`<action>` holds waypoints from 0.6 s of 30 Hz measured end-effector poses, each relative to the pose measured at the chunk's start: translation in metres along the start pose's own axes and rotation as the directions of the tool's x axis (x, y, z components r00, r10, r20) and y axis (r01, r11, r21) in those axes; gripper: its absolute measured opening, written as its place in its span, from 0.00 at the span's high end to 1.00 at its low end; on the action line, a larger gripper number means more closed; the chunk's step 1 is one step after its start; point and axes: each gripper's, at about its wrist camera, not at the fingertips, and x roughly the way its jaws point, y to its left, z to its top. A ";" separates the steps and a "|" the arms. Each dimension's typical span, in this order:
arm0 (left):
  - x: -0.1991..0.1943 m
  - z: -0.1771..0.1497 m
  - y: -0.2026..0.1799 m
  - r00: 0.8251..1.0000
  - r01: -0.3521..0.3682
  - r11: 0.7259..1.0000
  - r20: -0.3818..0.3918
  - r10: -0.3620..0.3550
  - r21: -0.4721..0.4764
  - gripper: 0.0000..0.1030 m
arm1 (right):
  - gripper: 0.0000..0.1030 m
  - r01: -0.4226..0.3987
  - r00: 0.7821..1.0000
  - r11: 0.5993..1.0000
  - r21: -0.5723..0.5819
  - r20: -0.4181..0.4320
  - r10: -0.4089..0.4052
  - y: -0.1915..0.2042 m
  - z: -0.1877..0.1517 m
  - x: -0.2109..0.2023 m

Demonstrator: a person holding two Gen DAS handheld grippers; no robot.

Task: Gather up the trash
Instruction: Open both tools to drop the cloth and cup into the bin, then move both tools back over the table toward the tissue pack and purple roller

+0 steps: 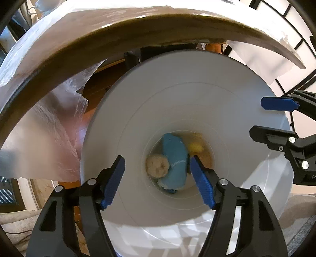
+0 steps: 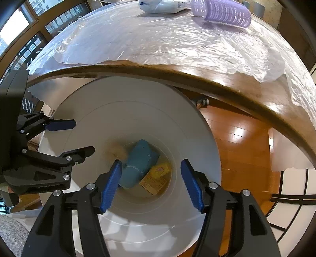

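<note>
A white round trash bin (image 1: 233, 102) stands on the floor beside the table; it also shows in the right wrist view (image 2: 185, 126). At its bottom lie a blue crumpled piece (image 1: 174, 158), a beige round piece (image 1: 157, 165) and a yellow packet (image 1: 195, 147); the blue piece (image 2: 139, 164) and the yellow packet (image 2: 156, 176) show in the right wrist view too. My left gripper (image 1: 157, 179) is open and empty above the bin mouth. My right gripper (image 2: 151, 182) is open and empty above the bin from the other side.
A wooden table edge (image 2: 227, 83) covered with clear plastic sheet (image 2: 158, 39) curves over the bin. A purple hair roller (image 2: 223, 11) and a pale blue bag (image 2: 164, 6) lie on the table. Wooden floor (image 2: 241, 142) lies to the right.
</note>
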 end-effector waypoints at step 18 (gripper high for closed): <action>-0.156 0.045 0.021 0.916 0.082 0.996 0.397 -0.064 -0.029 0.02 | 0.08 0.132 0.934 0.991 0.018 0.332 -0.131 -0.047 0.034 -0.125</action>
